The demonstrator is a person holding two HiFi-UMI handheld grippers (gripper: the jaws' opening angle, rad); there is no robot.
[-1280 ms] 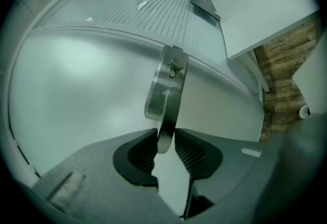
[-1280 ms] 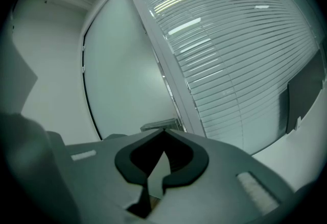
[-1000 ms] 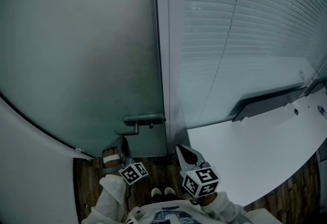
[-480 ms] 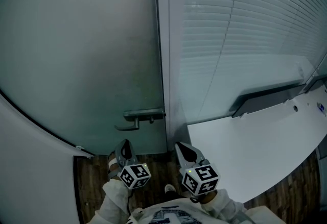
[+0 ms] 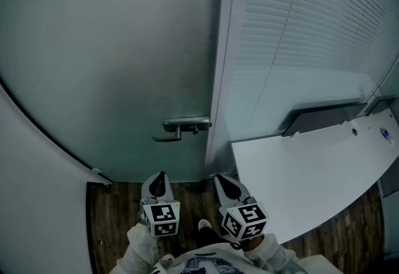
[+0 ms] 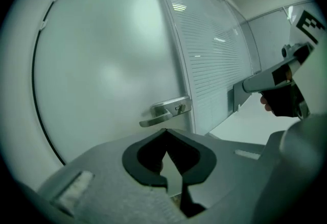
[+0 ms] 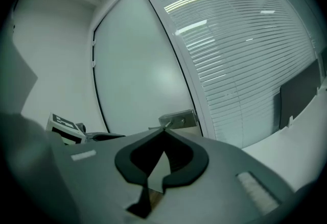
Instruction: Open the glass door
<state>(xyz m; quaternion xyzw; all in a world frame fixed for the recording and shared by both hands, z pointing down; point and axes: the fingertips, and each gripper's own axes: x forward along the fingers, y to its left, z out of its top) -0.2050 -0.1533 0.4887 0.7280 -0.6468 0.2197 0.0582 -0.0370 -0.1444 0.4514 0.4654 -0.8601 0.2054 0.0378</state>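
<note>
The frosted glass door (image 5: 112,60) fills the left and middle of the head view, and its metal lever handle (image 5: 182,127) sits near the door's right edge. Both grippers hover below the handle and touch nothing. My left gripper (image 5: 159,179) is shut and empty, with the handle (image 6: 164,114) a short way ahead of its tips (image 6: 164,130). My right gripper (image 5: 223,180) also has its jaws together with nothing between them. In the right gripper view the handle (image 7: 178,119) stands just beyond the gripper (image 7: 166,128).
A pale door frame (image 5: 219,79) separates the door from a glass wall with slatted blinds (image 5: 312,29). A white desk top (image 5: 312,173) juts in at the right. A white wall (image 5: 37,204) closes the left. The wooden floor (image 5: 118,210) and my shoe (image 5: 204,225) lie below.
My left gripper has drawn back from just under the handle and rolled upright. The door and handle now sit further right in the head view.
</note>
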